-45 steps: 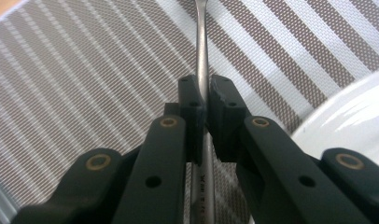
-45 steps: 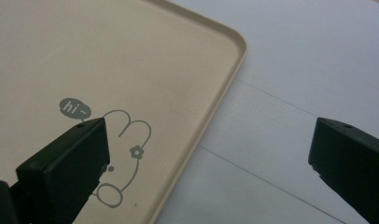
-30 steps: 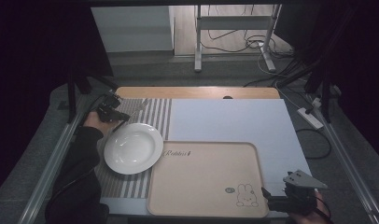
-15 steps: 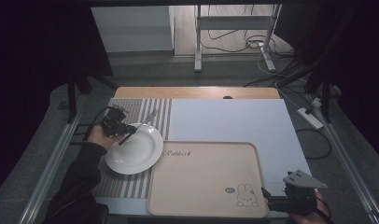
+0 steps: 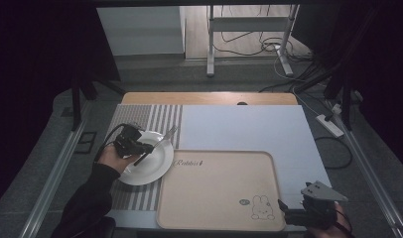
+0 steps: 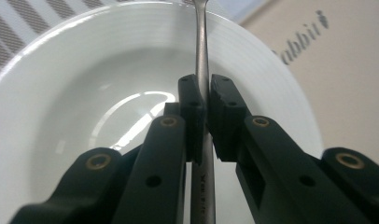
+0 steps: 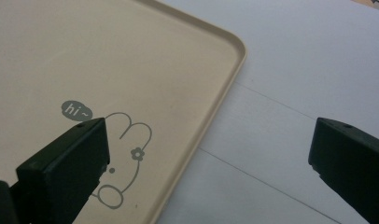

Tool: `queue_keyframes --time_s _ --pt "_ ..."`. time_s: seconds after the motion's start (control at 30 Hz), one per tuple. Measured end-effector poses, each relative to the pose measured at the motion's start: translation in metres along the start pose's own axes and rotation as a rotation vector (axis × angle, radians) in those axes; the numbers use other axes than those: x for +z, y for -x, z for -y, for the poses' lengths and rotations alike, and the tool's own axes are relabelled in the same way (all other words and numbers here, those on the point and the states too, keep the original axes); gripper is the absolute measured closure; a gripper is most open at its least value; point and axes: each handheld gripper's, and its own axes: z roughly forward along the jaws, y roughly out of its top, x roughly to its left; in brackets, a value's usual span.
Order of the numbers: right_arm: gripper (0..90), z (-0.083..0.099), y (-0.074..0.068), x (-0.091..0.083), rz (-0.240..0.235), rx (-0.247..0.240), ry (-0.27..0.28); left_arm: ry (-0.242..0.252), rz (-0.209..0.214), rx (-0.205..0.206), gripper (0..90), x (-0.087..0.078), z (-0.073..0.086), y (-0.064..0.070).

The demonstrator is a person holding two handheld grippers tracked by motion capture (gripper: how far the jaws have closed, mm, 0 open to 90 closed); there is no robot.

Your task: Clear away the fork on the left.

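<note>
A white plate (image 5: 151, 166) (image 6: 85, 93) lies on the striped mat (image 5: 155, 119) at the table's left. My left gripper (image 5: 146, 148) (image 6: 202, 88) hangs over the plate's left part, shut on the handle of a metal fork (image 5: 166, 134) (image 6: 202, 46). The fork's head reaches past the plate's far rim. A beige tray (image 5: 214, 198) (image 7: 85, 56) with a rabbit drawing lies in front of the middle. My right gripper (image 5: 285, 208) (image 7: 208, 140) stands open at the tray's near right corner, one jaw over the tray, the other over the white table top, nothing between them.
The white table top (image 5: 249, 129) stretches behind and to the right of the tray. A wooden strip (image 5: 209, 98) runs along the far edge. Metal rails (image 5: 55, 168) flank the table; cables and a power strip (image 5: 331, 124) lie on the floor to the right.
My left gripper has come from the mat's far left corner toward the person and to the right, carrying the fork over the plate. The right gripper has stayed put.
</note>
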Motion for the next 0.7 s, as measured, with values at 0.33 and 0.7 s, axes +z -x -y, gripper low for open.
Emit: queue_keyframes --time_s 0.33,0.7 --pt "0.0 0.000 0.000 0.000 0.000 -0.004 0.004 0.003 0.051 0.016 83.5 0.002 0.006 0.029" --pt "0.0 0.000 -0.001 0.000 0.005 -0.011 0.003 -0.021 0.062 0.054 83.5 0.011 0.009 0.062"
